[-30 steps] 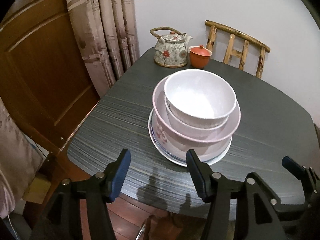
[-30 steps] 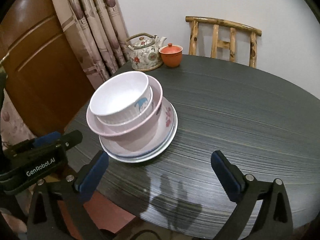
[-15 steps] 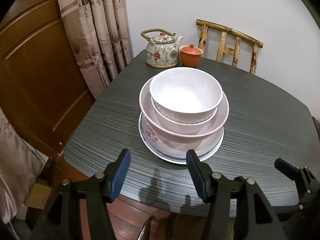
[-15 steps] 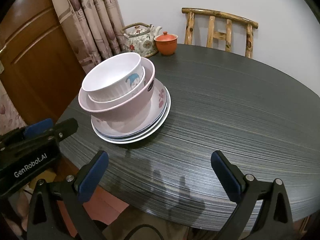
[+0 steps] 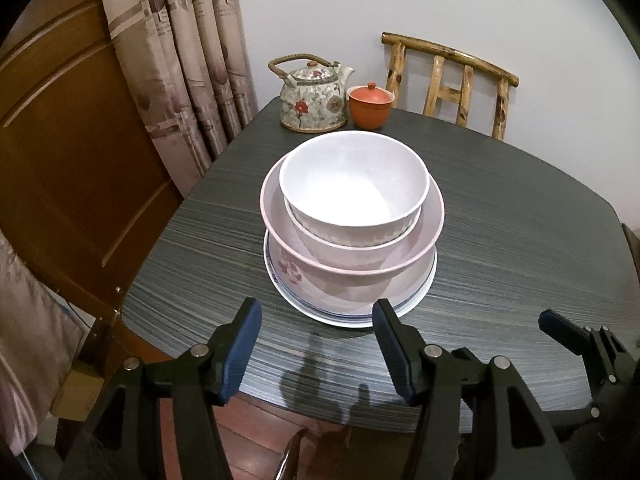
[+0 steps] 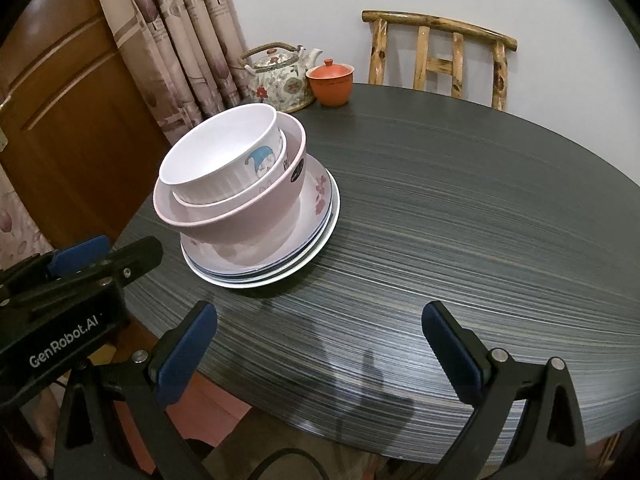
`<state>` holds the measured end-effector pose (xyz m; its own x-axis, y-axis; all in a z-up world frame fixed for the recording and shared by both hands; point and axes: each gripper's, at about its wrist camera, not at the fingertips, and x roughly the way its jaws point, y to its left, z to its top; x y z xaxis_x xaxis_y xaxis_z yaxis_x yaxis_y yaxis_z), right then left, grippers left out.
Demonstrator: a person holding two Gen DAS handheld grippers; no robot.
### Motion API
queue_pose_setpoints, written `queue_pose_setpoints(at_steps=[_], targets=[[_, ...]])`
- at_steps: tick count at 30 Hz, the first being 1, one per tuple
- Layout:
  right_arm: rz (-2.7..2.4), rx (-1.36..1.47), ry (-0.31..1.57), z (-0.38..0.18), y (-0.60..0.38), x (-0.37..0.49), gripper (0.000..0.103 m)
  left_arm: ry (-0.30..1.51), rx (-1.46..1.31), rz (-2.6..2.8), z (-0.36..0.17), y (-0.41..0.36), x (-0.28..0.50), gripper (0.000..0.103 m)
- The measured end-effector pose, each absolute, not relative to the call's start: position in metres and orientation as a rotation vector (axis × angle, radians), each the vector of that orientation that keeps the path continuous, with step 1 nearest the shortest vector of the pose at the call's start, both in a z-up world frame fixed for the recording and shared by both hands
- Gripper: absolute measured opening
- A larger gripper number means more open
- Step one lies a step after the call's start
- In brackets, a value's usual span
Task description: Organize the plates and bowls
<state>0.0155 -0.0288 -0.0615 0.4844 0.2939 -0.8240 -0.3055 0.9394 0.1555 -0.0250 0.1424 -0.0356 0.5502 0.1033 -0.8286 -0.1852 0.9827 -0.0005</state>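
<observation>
A stack stands on the dark table (image 5: 520, 216): a white bowl (image 5: 354, 184) nests in a second white bowl, inside a wide pink bowl (image 5: 352, 264), on stacked plates (image 5: 348, 312). The stack also shows in the right wrist view, with the top bowl (image 6: 224, 156), pink bowl (image 6: 236, 216) and plates (image 6: 280, 256). My left gripper (image 5: 316, 344) is open and empty, just short of the plates at the table's near edge. My right gripper (image 6: 320, 352) is open and empty, over the near edge to the right of the stack.
A flowered teapot (image 5: 312, 96) and a lidded orange cup (image 5: 370, 106) stand at the far side of the table. A wooden chair (image 5: 452, 76) stands behind it. A curtain (image 5: 176, 56) and a wooden door (image 5: 68, 152) are on the left.
Both grippers have pulled back and lowered a little from the stack, so it sits farther up in both views. Both stay open and empty. The stack has not moved.
</observation>
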Motion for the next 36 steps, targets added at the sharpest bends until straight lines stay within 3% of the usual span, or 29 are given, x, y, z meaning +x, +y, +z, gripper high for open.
queue_pose_setpoints(at_steps=[36], targets=[[0.377,-0.038,1.039,-0.069,-0.014,0.018,0.102,0.986,-0.103,0.170,-0.045,0.146,-0.024,0.059]])
